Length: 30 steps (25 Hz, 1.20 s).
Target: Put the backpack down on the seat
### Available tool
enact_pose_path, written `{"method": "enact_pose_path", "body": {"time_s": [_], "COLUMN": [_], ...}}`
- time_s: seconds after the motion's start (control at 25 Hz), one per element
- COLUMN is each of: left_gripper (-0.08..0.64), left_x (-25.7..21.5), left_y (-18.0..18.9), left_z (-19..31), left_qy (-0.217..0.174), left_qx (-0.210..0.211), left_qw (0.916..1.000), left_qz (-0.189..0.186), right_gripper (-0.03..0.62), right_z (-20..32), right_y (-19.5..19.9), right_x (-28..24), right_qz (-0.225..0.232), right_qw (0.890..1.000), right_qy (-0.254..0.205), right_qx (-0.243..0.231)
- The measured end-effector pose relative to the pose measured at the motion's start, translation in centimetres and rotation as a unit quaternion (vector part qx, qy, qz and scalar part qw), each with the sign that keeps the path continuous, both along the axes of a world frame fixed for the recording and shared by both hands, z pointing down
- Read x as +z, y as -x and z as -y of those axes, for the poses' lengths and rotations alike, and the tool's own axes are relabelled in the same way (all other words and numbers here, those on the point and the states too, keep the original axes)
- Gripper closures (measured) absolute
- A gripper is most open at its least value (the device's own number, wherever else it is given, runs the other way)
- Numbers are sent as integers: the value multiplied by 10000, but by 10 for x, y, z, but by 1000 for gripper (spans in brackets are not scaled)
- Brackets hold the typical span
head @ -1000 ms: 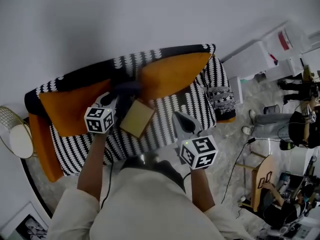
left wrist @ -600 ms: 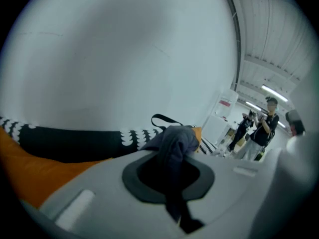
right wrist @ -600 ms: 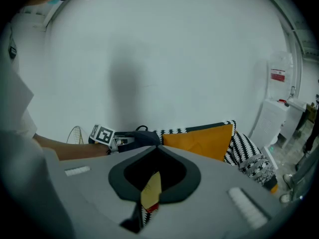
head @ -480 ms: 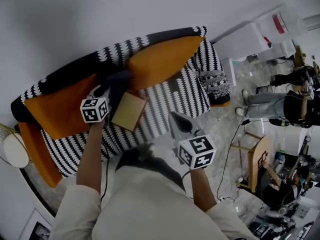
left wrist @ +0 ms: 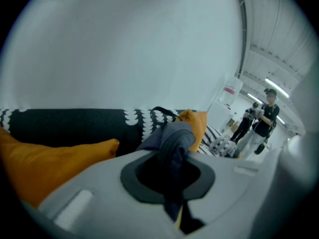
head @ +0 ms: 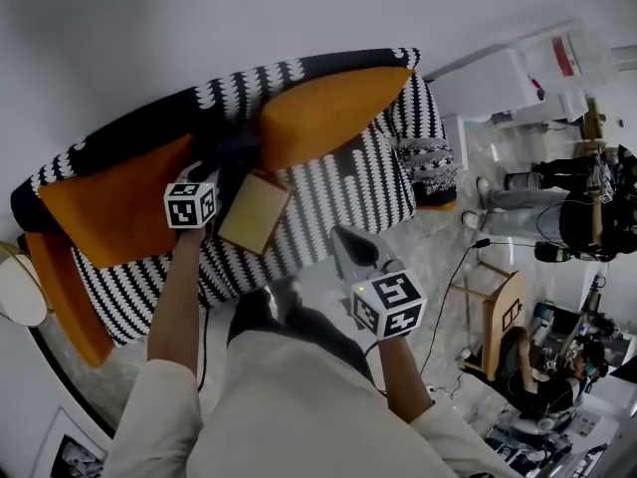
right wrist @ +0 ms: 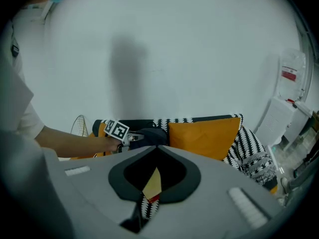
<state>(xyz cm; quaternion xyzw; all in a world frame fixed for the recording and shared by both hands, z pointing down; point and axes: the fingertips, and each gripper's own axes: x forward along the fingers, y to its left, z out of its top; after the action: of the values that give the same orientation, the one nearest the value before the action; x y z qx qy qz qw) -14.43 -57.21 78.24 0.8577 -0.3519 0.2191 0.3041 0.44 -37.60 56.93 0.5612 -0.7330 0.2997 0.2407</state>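
**Head view.** A person's two arms reached toward a black-and-white patterned sofa. The left tool was clamped on the dark top of the backpack. The bag's tan body sat just to the right of that tool, over the striped seat. Beyond the tool's tips, two orange cushions leaned against the sofa back. The right tool was held well apart from the bag and nearer the person, with its jaws together and nothing in them. Whether the bag's weight already rested on the seat could not be told.

**Left gripper view.** The left tool had its jaws pinched on a dark blue-grey strap that rose from between them. One orange cushion lay to the tool's left, and the sofa back stood beyond it.

**Right gripper view.** The right tool had its jaws closed on each other, empty. Straight ahead of it showed a sliver of the tan bag and the striped seat. Farther ahead and to the left was the other tool, at the bag's dark top.

**Judgement.** The step in hand appeared to be lowering the bag. To do it well, the left tool would have kept its pinch until the strap went slack. The bag's base would have been set flat on the seat, leaning toward the cushions, before the tool let go. The free right tool could have steadied the tan body against tipping forward.
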Motion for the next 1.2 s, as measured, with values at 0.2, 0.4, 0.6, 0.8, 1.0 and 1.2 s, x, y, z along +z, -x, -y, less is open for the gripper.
{"method": "enact_pose_path", "body": {"time_s": [0.2, 0.4, 0.6, 0.8, 1.0, 1.2], "left_gripper": [507, 407, 282, 236, 236, 274], "left_x": [16, 16, 0, -21, -35, -61], "left_y": [13, 19, 23, 23, 24, 26], "left_z": [11, 21, 11, -9, -35, -69], "left_qy": [14, -45, -102, -360, -392, -476], "left_qx": [-130, -185, -144, 8, -57, -241], "left_qw": [9979, 9969, 9979, 9966, 9964, 9964], "left_qz": [642, 770, 627, 738, 747, 665], "right_gripper": [586, 586, 586, 587, 586, 587], "right_z": [-5, -6, -10, -11, -13, -21], "right_y": [1, -1, -3, -3, -5, -13], "right_x": [3, 6, 5, -1, -11, -19], "right_qz": [-41, -25, 55, 160, 242, 333], "right_qw": [9999, 9999, 9999, 9996, 9987, 9975], "right_qy": [113, 101, 41, -81, -282, -440], "right_qx": [-58, -50, -97, -209, -352, -442]}}
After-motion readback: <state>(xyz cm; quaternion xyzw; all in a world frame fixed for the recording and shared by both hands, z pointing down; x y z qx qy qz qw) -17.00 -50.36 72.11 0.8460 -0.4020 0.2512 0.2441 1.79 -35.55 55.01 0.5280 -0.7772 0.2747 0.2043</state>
